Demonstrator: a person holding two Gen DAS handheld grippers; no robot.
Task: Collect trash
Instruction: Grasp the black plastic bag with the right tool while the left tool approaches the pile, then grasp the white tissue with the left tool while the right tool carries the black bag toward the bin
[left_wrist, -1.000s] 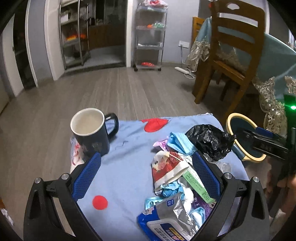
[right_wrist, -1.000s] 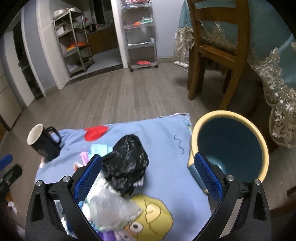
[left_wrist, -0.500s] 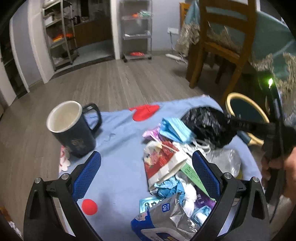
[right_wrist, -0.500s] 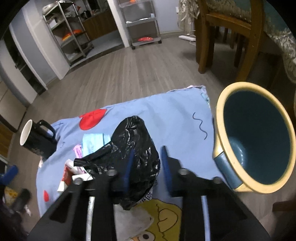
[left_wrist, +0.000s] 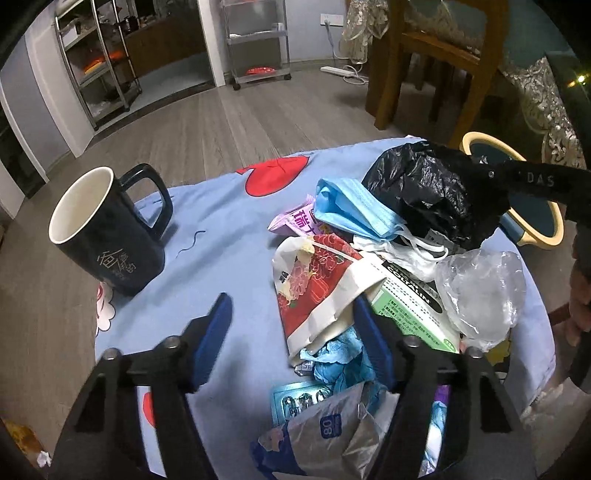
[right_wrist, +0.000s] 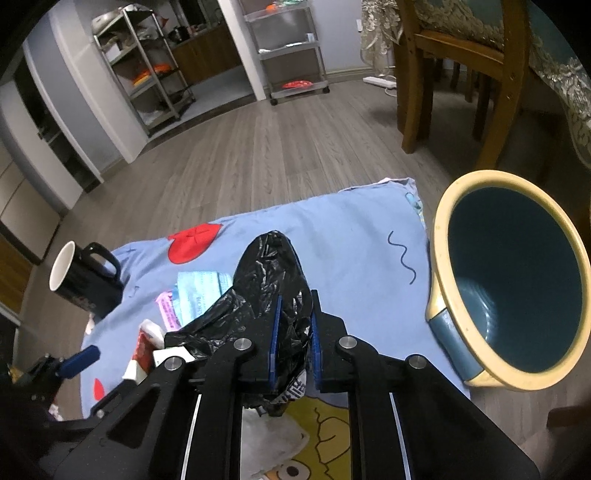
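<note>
A pile of trash lies on a blue cloth (left_wrist: 229, 229): a black plastic bag (left_wrist: 424, 188), a blue face mask (left_wrist: 351, 210), a red and white wrapper (left_wrist: 314, 291), a green box (left_wrist: 410, 310), clear plastic (left_wrist: 480, 291) and a wipes pack (left_wrist: 332, 435). My right gripper (right_wrist: 293, 321) is shut on the black plastic bag (right_wrist: 269, 284), lifted slightly off the cloth. My left gripper (left_wrist: 291, 332) is partly open around the red and white wrapper, low over the pile. A blue bin with a cream rim (right_wrist: 513, 284) stands right of the cloth.
A dark mug (left_wrist: 107, 236) stands on the cloth's left side. A wooden chair (left_wrist: 436, 62) and a draped table (right_wrist: 554, 48) stand behind the bin. Metal shelf racks (right_wrist: 147, 70) stand far across the wooden floor.
My right gripper has closed on the black bag. My left gripper has narrowed and dropped closer to the red and white wrapper.
</note>
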